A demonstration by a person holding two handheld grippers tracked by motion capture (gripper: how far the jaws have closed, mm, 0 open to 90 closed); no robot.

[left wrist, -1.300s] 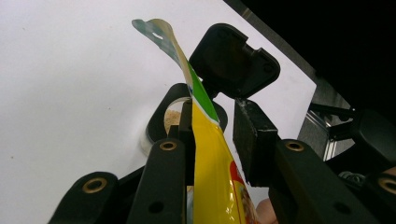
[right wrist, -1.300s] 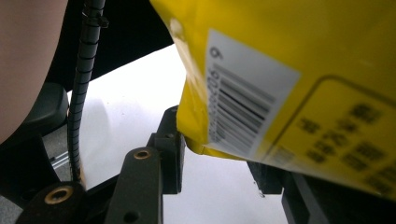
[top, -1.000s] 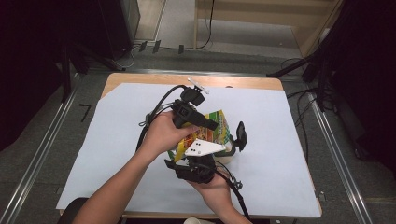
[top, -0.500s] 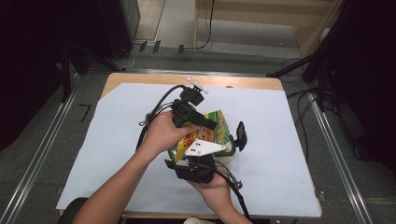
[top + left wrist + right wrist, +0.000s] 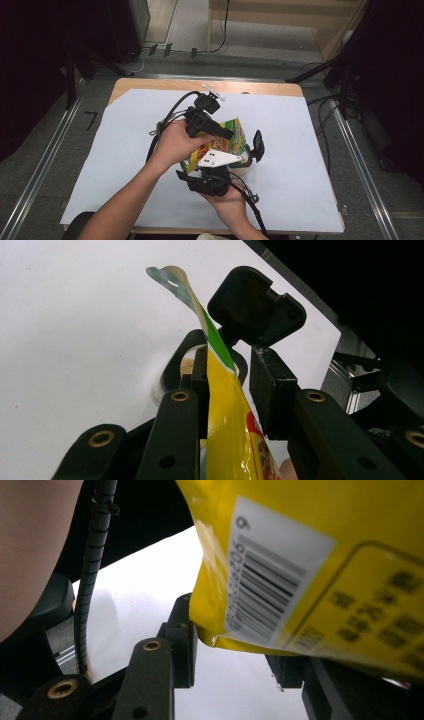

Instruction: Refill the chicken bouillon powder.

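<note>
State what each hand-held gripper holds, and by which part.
Both grip one yellow snack bag. The left hand-held gripper clamps a side edge below its torn green top; the right hand-held gripper has the bottom edge by the barcode between its jaws.

Both tools are black with brass-ringed screw holes, ribbed black cables, and a white three-cornered plate (image 5: 216, 158) on one.

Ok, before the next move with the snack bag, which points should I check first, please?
1. Bag between the left jaws: ok, the yellow bag runs up between them.
2. Left gripper clamped firmly: cannot tell, one jaw touches and the other looks slightly off.
3. Right gripper holding the bag's lower edge: cannot tell, the edge lies between widely spread jaws.
4. Round container under the bag: ok, it sits just below.
5. Bag top open: cannot tell.
</note>
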